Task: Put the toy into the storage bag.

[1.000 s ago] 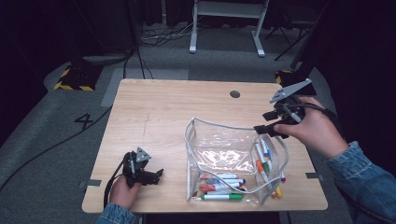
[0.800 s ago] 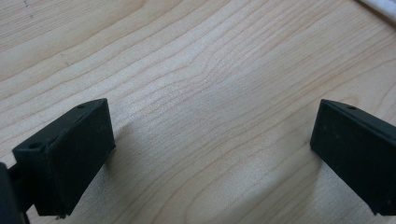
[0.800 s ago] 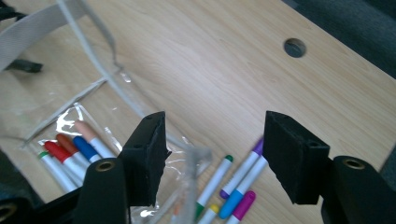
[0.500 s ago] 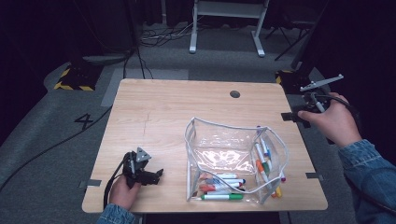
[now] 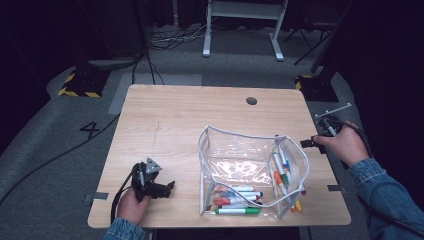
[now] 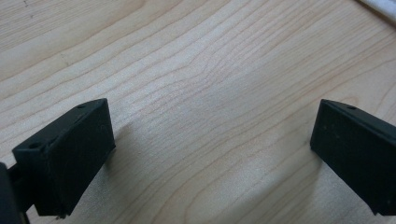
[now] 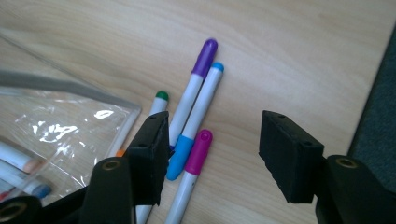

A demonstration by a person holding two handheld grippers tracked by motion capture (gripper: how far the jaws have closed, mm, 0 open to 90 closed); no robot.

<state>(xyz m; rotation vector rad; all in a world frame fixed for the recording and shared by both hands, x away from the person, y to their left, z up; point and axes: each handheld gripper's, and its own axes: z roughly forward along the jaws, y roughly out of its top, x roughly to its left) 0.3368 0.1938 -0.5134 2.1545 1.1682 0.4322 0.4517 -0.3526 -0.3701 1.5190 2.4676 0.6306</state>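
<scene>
Right gripper [image 7: 212, 154]: jaws apart, just been closing, empty; poised over the loose markers [image 7: 198, 105] beside the clear pouch [image 5: 250, 172], to pick one.
Left gripper [image 6: 210, 154]: released, resting on table [image 5: 175, 115].

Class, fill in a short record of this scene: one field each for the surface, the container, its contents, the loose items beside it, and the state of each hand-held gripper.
Surface: wooden table
Container: clear pouch, standing open
Contents: coloured markers lying inside
Loose items: purple-capped marker, blue-capped marker, magenta-capped marker and green-capped marker on the table beside the pouch
Left hand-held gripper: open, nothing between its jaws, low over bare wood
Right hand-held gripper: open, above the loose markers, gripping none
</scene>
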